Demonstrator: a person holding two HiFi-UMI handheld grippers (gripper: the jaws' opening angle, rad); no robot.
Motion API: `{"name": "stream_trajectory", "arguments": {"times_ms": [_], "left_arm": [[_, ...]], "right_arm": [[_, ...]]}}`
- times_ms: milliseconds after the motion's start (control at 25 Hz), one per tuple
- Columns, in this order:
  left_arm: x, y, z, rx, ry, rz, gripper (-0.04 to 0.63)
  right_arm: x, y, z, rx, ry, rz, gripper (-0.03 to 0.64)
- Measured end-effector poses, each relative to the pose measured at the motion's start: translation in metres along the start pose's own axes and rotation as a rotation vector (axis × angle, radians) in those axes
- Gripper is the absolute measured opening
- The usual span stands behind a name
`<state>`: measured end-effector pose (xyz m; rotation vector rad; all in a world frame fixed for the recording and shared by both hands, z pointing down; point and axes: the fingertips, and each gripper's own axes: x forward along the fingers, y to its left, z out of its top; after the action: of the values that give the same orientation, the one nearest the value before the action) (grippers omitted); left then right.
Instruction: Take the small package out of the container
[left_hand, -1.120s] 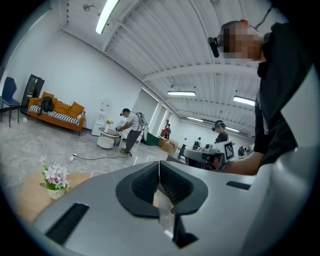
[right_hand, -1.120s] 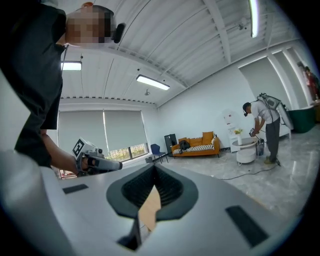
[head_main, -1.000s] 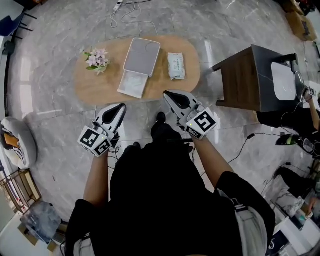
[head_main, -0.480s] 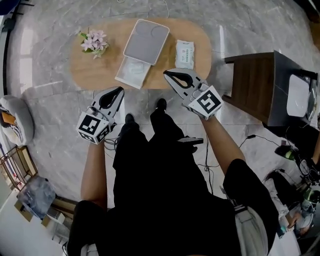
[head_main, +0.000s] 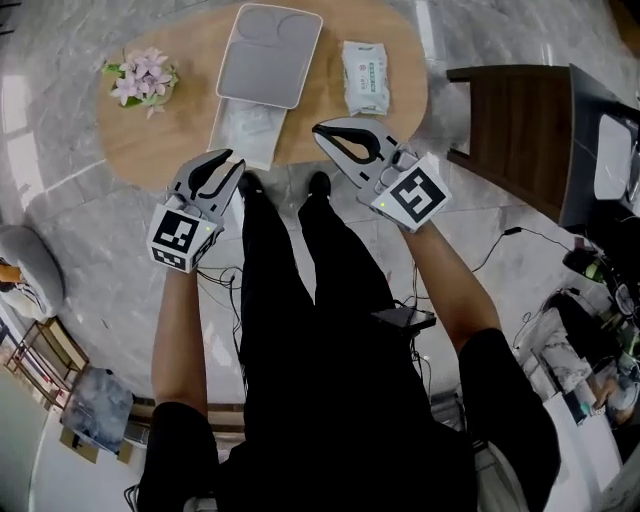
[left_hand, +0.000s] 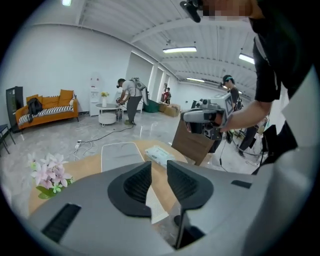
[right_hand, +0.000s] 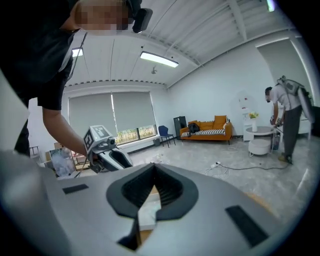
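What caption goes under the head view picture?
Left gripper, empty jaws just opening, and shut right gripper hover near the open container on an oval wooden table.

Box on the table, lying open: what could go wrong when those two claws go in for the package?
The box lies near the front edge of the table. The left gripper, whose jaws have just been opening with nothing between them, could shove it off. The right gripper is shut, so it might poke rather than grasp. The flowers stand close by, and a wide swing might knock them over.
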<state>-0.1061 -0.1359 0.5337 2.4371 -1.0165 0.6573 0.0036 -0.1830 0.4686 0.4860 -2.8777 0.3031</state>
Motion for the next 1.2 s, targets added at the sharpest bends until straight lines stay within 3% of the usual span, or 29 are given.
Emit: {"name": "stream_trajectory", "arguments": {"times_ms": [560,1000,1200], "left_arm": [[0.094,0.047,-0.104,0.139,0.180,-0.081,0.171],[0.142,0.059,-0.168,0.362,0.380,-0.085,0.178],[0.156,0.062,-0.185,0.420,0.437,-0.098,0.181]], "right_arm": [[0.020,-0.005,-0.100,0.110,0.050,-0.104,0.012],[0.023,-0.011,-0.151,0.154,0.079,-0.118,0.012],[0.025,-0.008,-0.165,0.169,0.078,-0.121,0.011]]}}
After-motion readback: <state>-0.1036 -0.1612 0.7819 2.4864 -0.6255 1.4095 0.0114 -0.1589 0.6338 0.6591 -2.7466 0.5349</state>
